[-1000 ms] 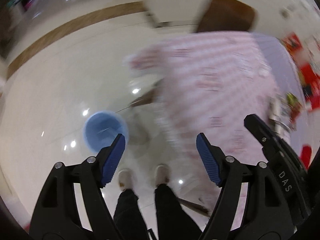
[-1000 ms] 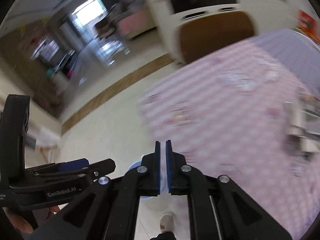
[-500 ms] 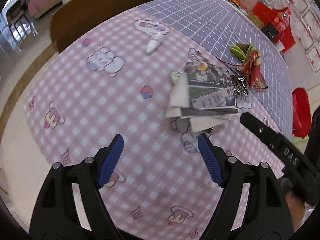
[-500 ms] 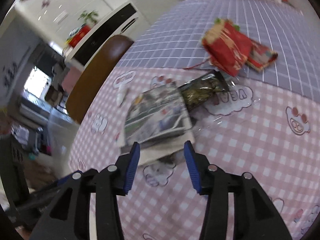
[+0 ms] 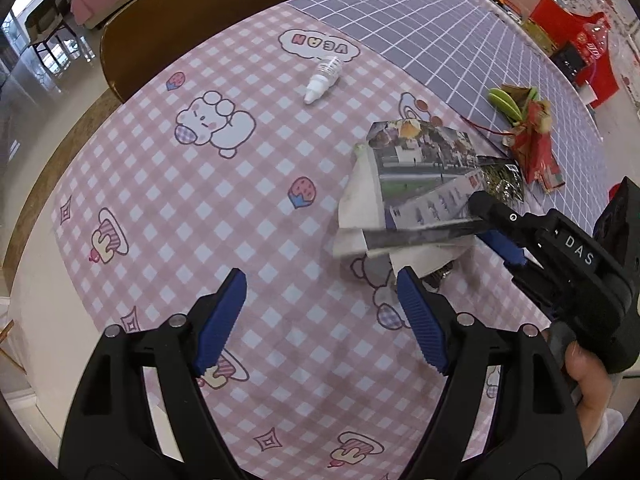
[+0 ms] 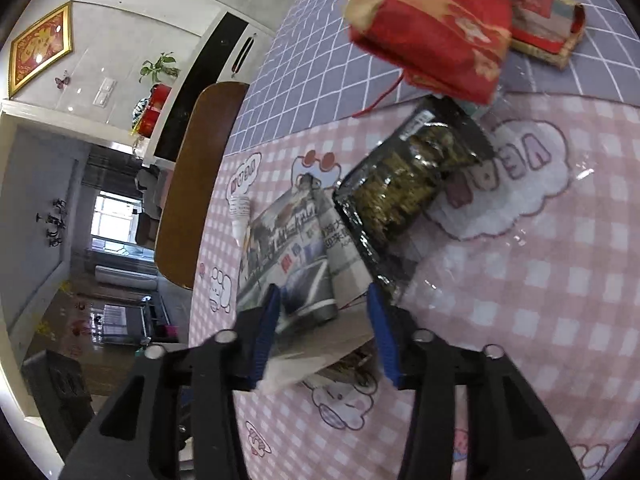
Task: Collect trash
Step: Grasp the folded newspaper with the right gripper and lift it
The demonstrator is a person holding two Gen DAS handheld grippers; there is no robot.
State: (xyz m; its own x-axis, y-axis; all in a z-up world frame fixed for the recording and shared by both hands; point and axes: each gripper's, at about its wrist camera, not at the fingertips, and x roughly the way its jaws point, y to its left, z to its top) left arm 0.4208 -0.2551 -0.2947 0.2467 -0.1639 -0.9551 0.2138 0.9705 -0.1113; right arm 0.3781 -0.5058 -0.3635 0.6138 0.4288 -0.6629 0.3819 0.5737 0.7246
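Note:
A folded newspaper (image 5: 416,176) (image 6: 292,248) lies on the pink checked tablecloth (image 5: 200,208), partly over a dark foil snack pack (image 6: 400,192) (image 5: 500,178). My right gripper (image 6: 323,300) (image 5: 484,222) has its jaws closing around the near edge of the newspaper. That edge sits between the pads, which do not visibly squeeze it. My left gripper (image 5: 320,280) hangs open over bare cloth just left of the paper, with nothing between its fingers. A small white dropper bottle (image 5: 322,80) (image 6: 239,216) lies farther back.
A crumpled red packet (image 6: 436,28) (image 5: 536,152) with green bits rests on the purple grid cloth (image 5: 420,32) beyond the paper. A brown chair back (image 5: 192,20) stands at the table's far edge. A person's hand (image 5: 584,364) holds the right gripper's handle.
Both views swung from the floor and blue bin to the tabletop. The right gripper went from shut to wide, moved in on the newspaper, and now has narrower jaws around its edge.

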